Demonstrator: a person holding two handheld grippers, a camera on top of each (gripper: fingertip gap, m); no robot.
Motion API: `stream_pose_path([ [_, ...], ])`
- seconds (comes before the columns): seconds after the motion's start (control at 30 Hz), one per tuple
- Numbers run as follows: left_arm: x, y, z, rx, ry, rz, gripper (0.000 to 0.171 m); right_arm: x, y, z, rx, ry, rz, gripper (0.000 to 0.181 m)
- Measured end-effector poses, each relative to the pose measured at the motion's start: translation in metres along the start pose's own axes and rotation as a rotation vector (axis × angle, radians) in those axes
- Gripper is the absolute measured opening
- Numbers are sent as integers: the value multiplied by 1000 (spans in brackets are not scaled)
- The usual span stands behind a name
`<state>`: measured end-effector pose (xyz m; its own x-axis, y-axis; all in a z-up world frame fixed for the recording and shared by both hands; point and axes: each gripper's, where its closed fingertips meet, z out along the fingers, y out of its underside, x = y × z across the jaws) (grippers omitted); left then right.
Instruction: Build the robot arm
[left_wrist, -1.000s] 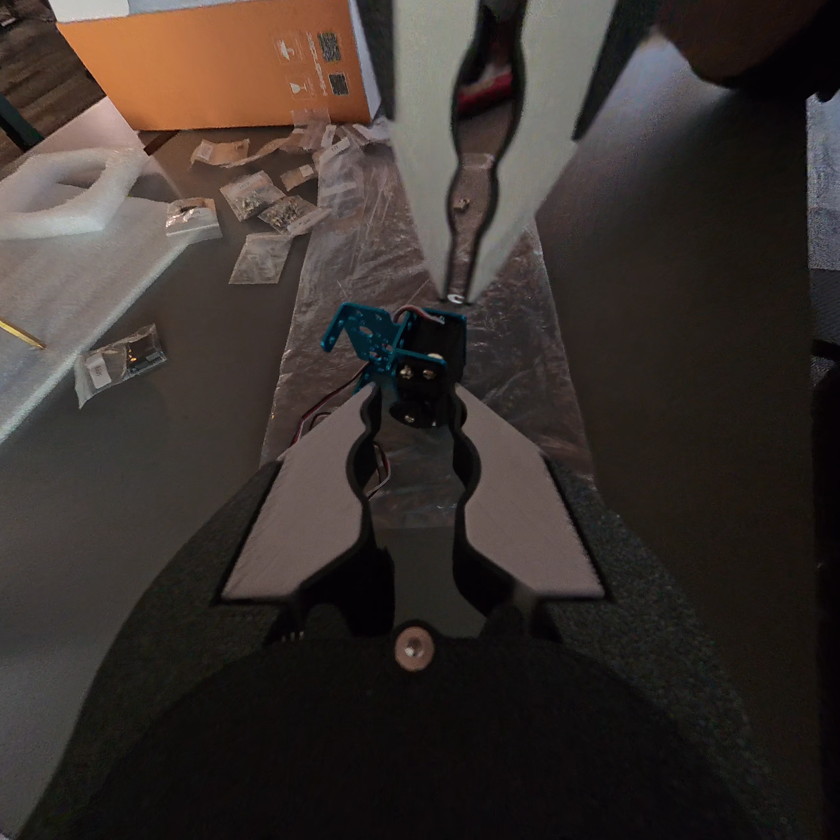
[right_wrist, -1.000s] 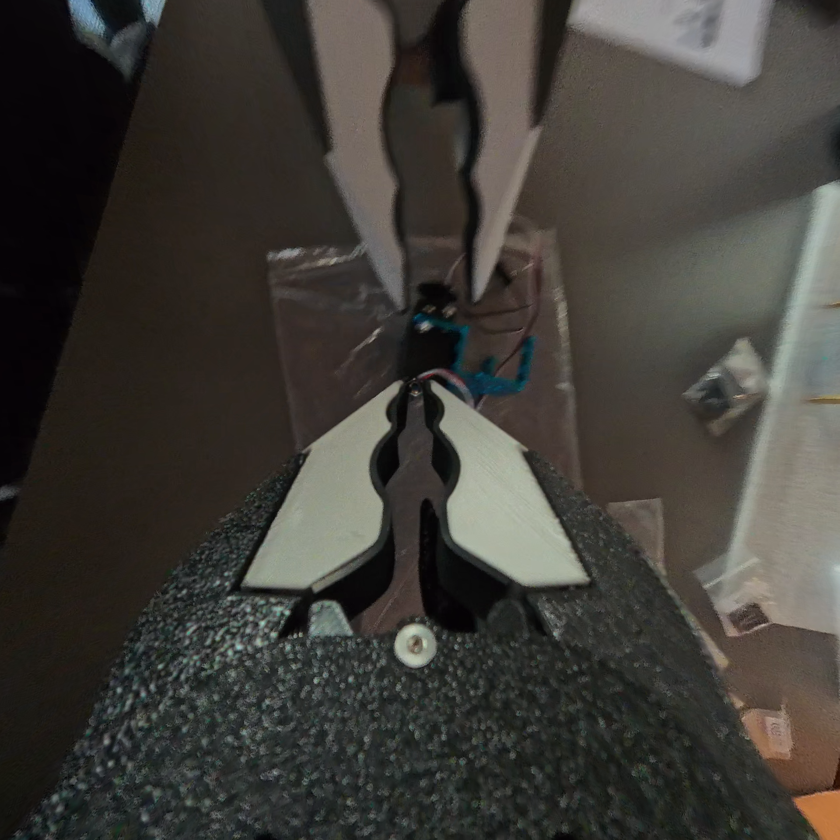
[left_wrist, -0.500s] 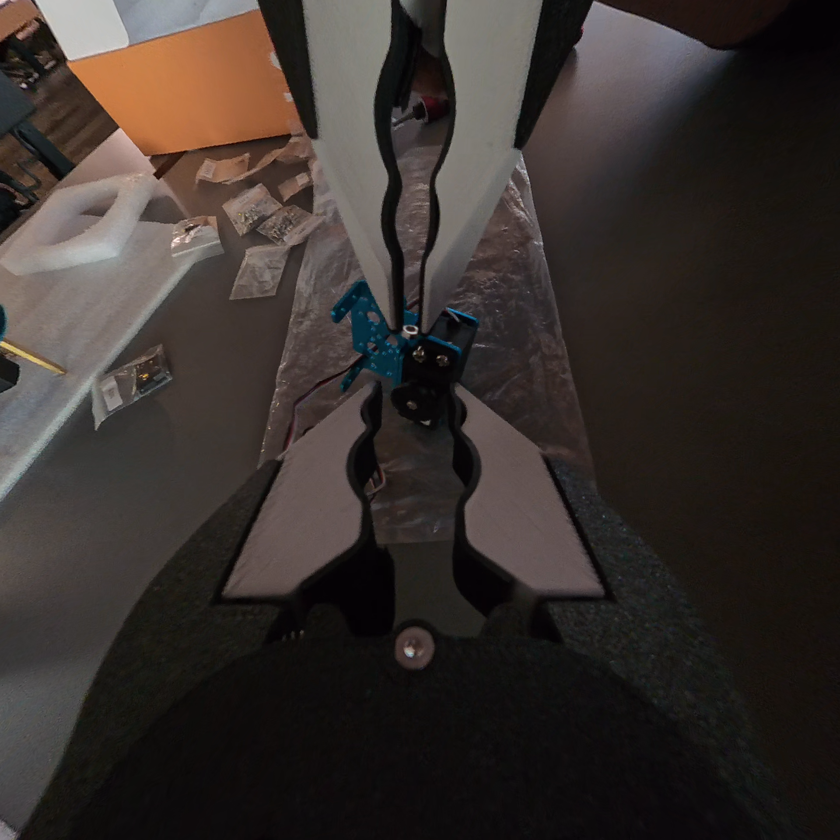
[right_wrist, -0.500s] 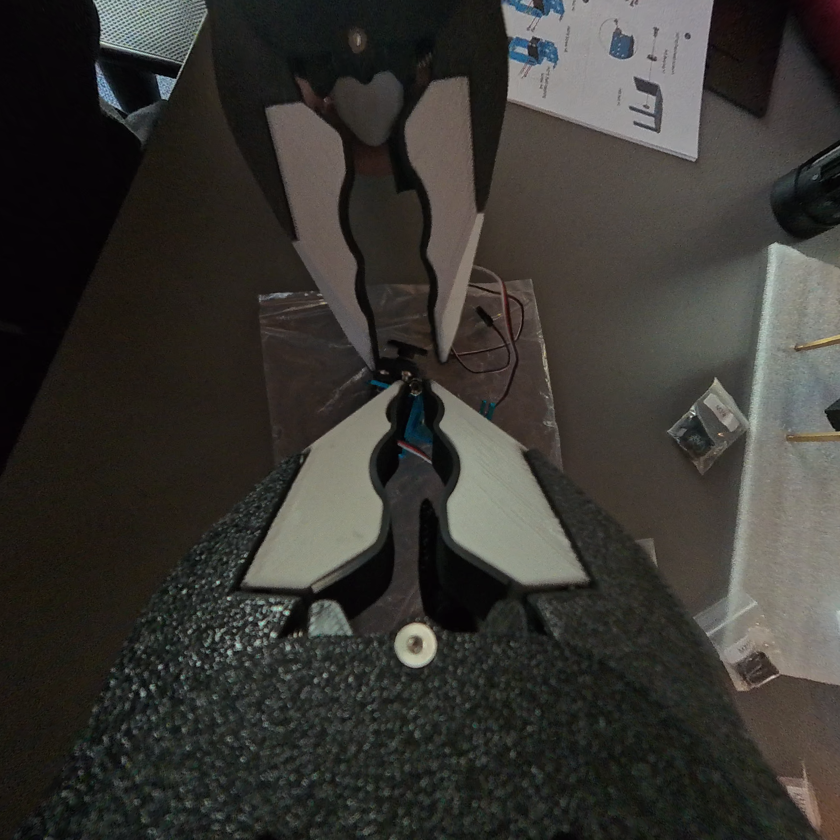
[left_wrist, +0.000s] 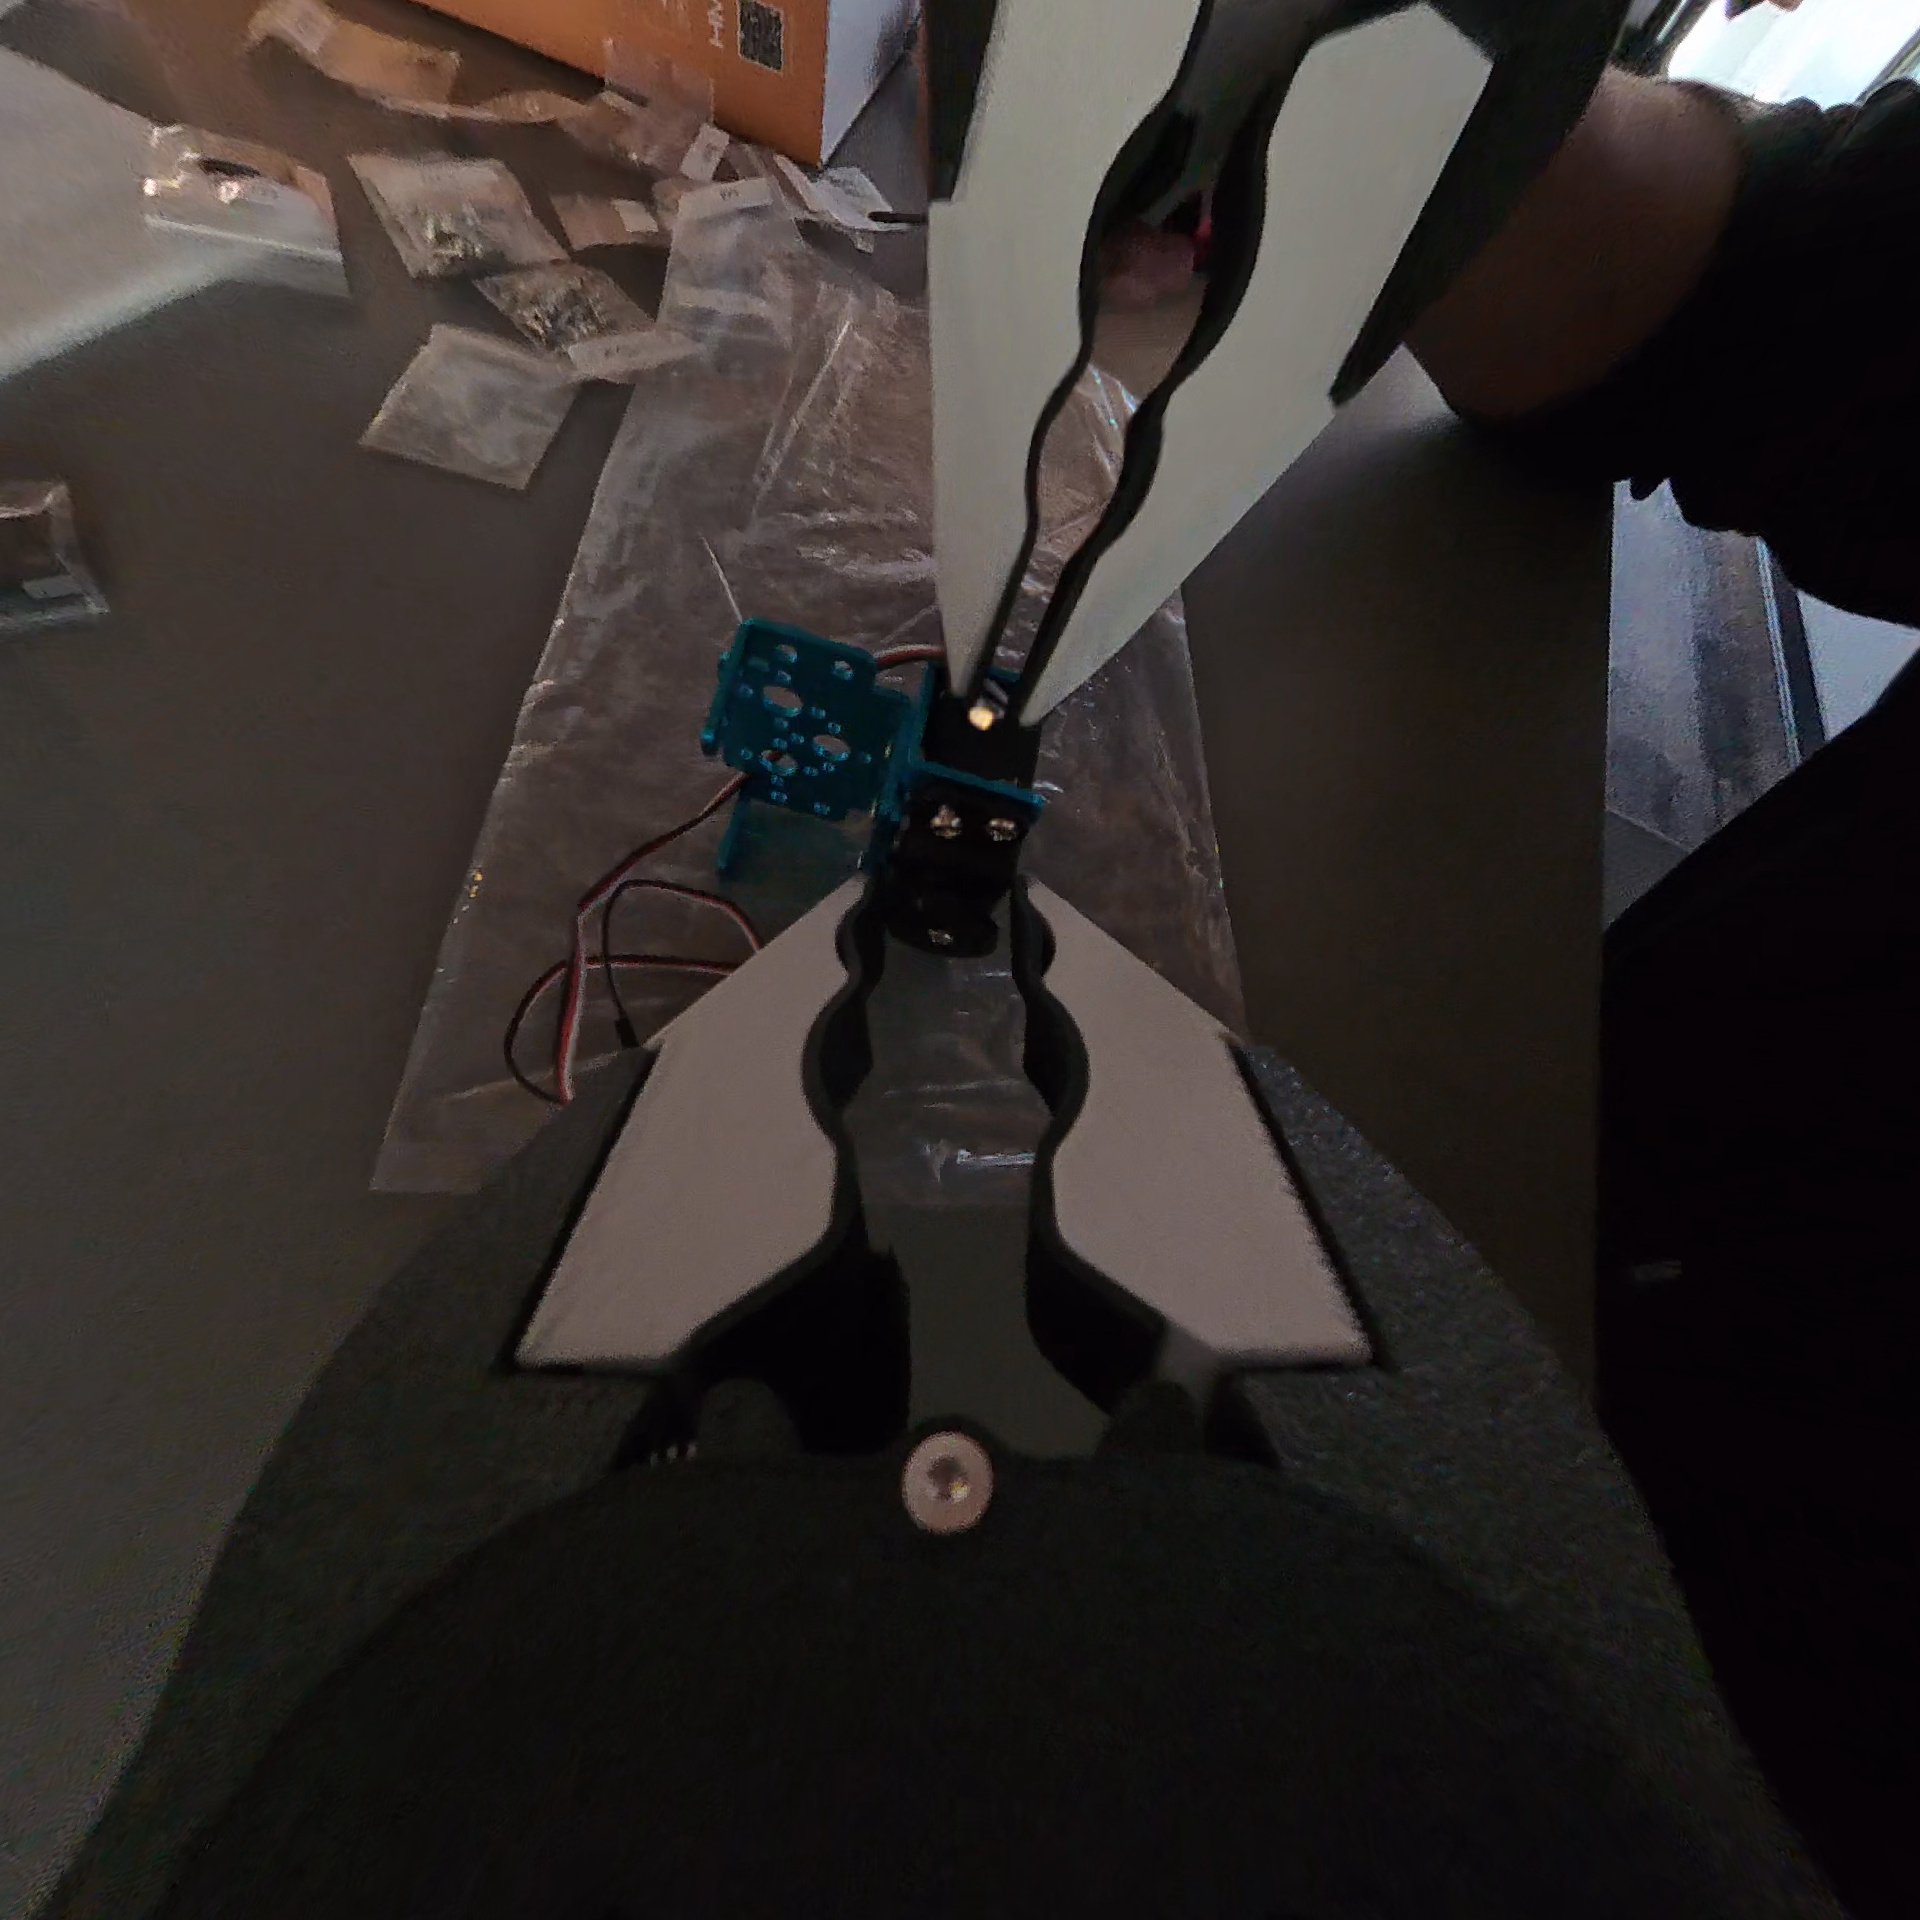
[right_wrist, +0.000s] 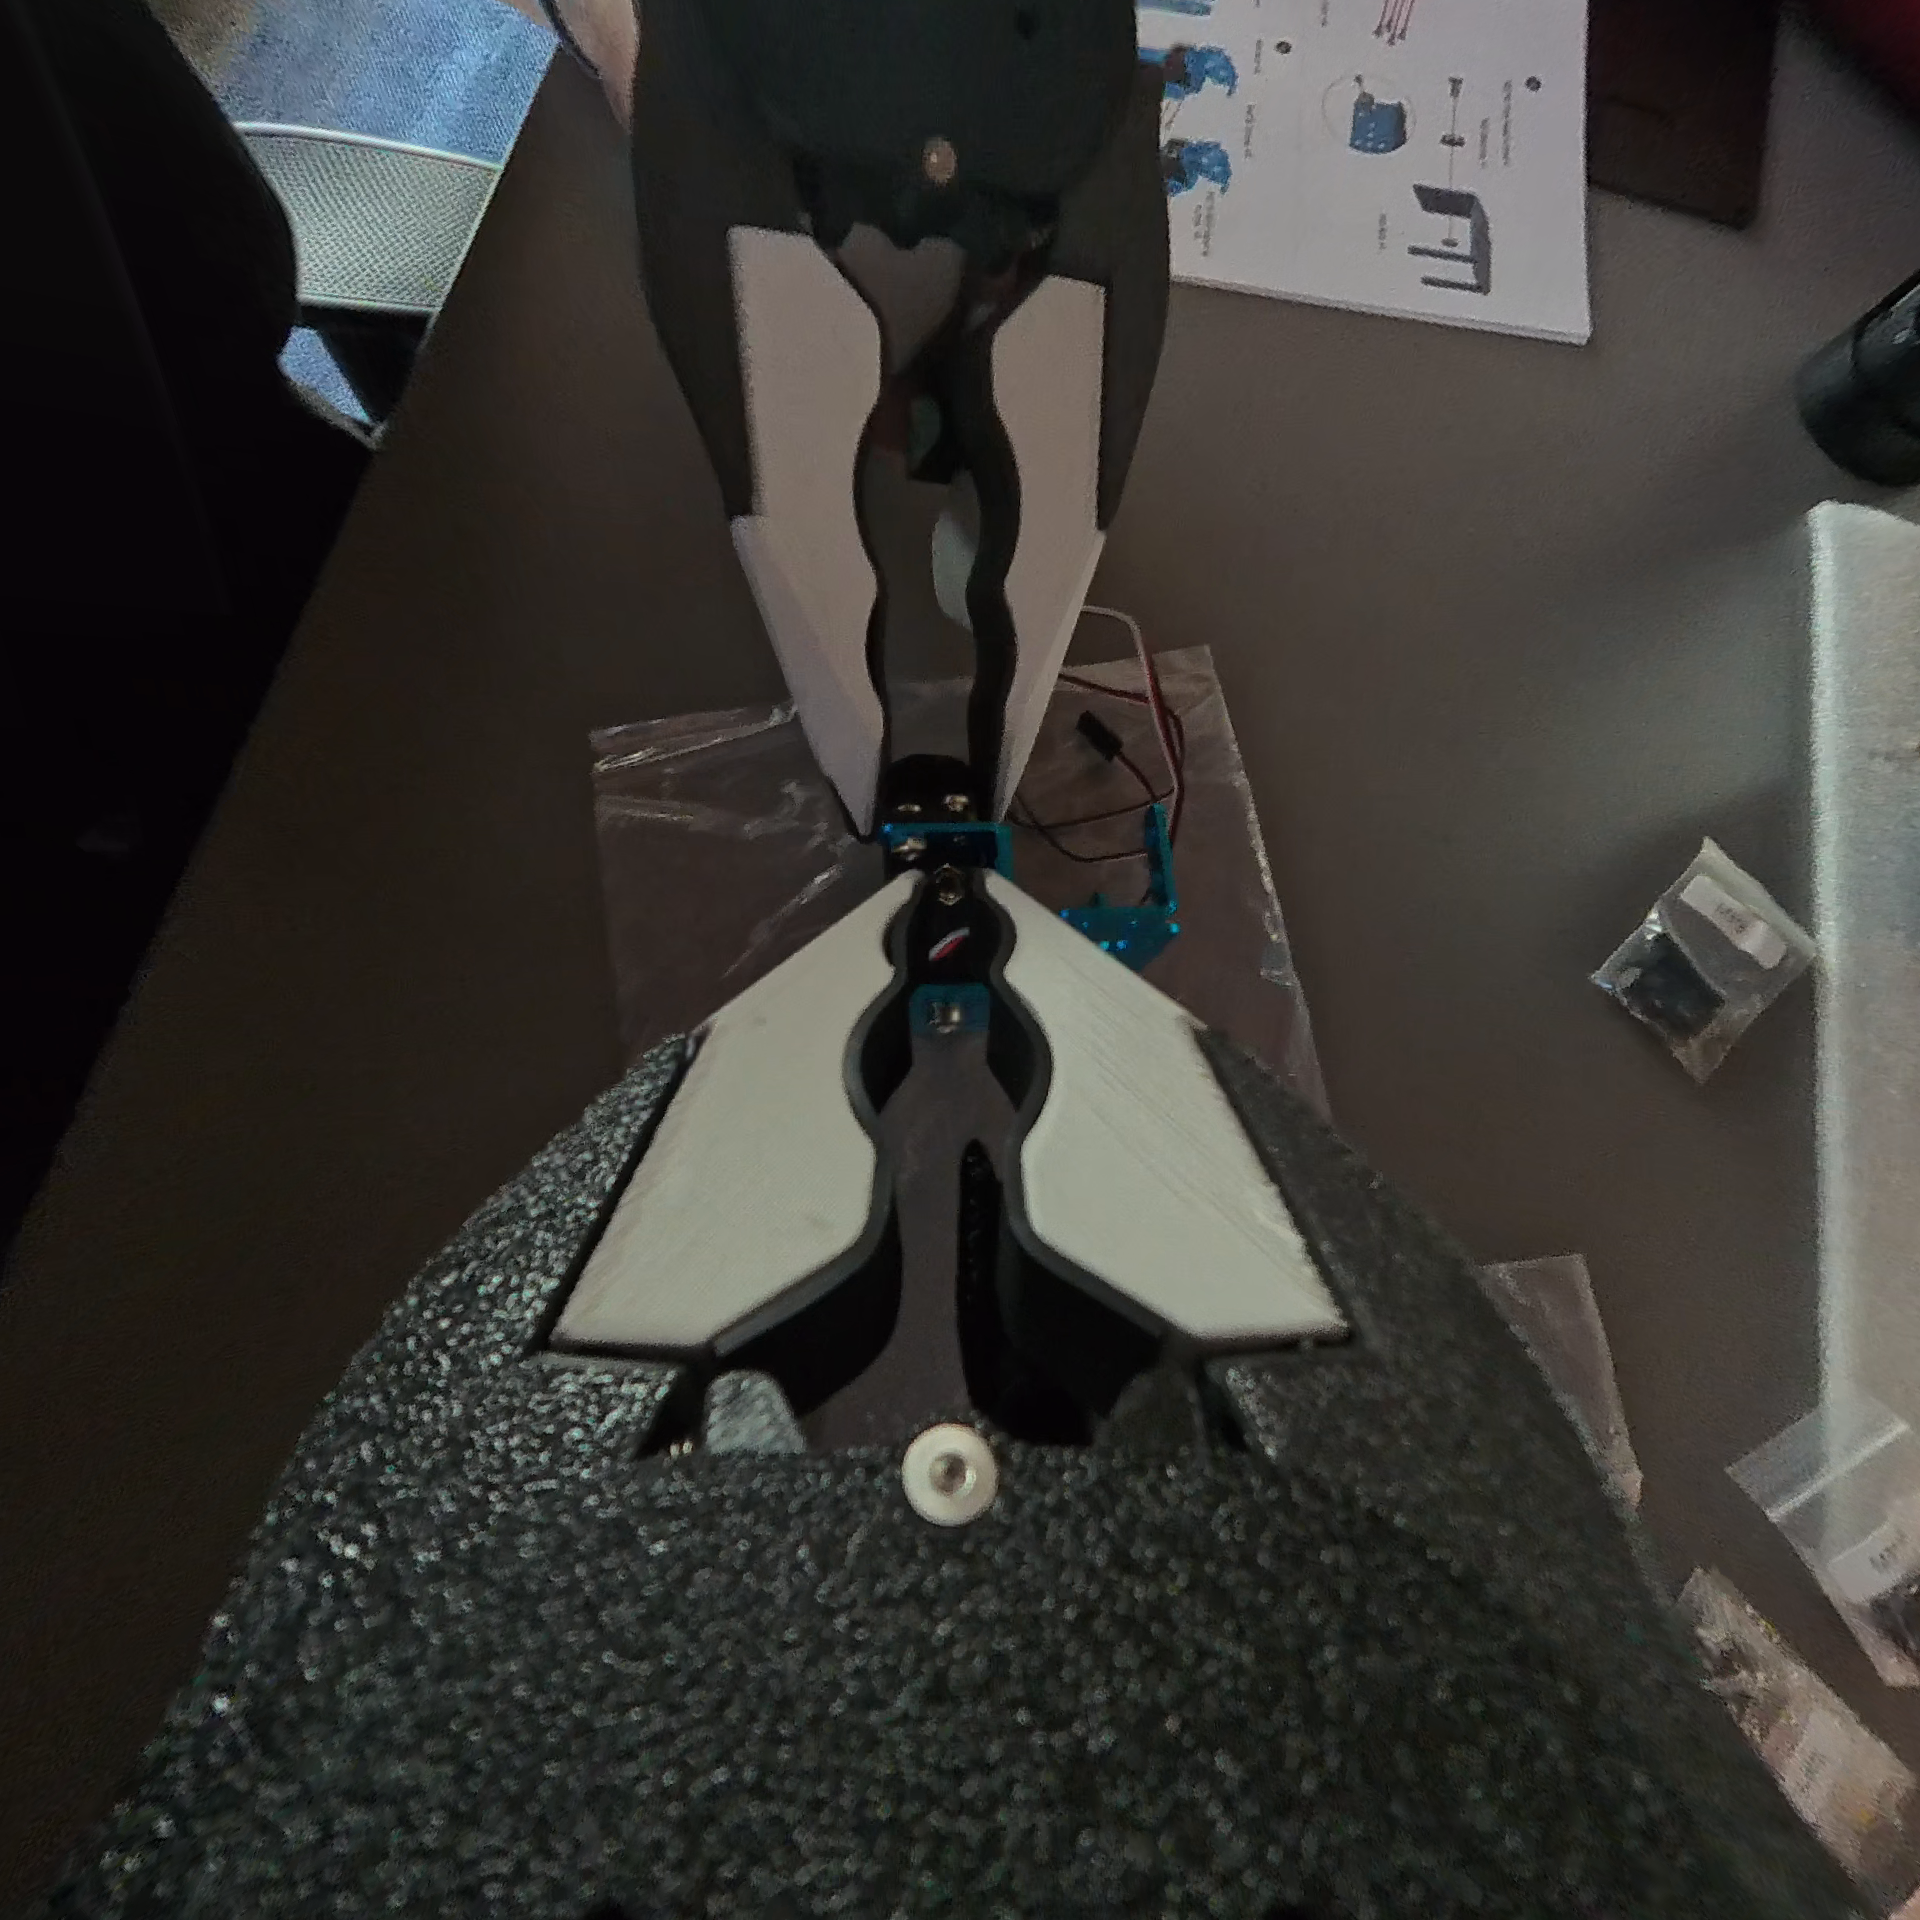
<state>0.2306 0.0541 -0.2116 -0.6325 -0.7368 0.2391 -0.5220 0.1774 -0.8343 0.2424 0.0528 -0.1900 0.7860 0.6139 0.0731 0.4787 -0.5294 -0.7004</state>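
A black servo (left_wrist: 961, 852) fixed in a blue perforated metal bracket (left_wrist: 800, 727) rests on a clear plastic bag (left_wrist: 790, 499). My left gripper (left_wrist: 945, 899) is closed on the servo's black body. My right gripper (left_wrist: 1003, 701) comes in from above, shut on a small silver fastener (left_wrist: 980, 715) held at the servo's top. In the right wrist view my right gripper (right_wrist: 948, 881) pinches the fastener (right_wrist: 945, 885) against the servo (right_wrist: 930, 790), which the left gripper (right_wrist: 933, 816) flanks. The bracket (right_wrist: 1127, 914) sticks out to the right. Red, black and white wires (left_wrist: 613, 966) trail off.
An orange box (left_wrist: 623, 52) and several small parts bags (left_wrist: 499, 239) lie at the back left. An instruction sheet (right_wrist: 1382, 156), a dark cylinder (right_wrist: 1870, 384), white foam (right_wrist: 1860, 831) and a parts bag (right_wrist: 1704, 956) lie to the right. A person's arm (left_wrist: 1662, 260) is at the upper right. Only a small space, under 4 cm, lies between the two pairs of fingers.
The right gripper has tilted and now comes in from the upper right, with the fastener on the servo's top. The left gripper has kept its hold on the servo, and its view has shifted.
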Motion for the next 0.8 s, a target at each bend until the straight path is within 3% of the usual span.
stream_pose_path([
  [0.4, 18, -10, -7, 60, -118, 260, 28, 0, -4, 4, 45, 7, -11, 5],
  [0.8, 12, -11, -3, 17, -127, 312, 29, 3, -2, 5, 37, 50, -62, 5],
])
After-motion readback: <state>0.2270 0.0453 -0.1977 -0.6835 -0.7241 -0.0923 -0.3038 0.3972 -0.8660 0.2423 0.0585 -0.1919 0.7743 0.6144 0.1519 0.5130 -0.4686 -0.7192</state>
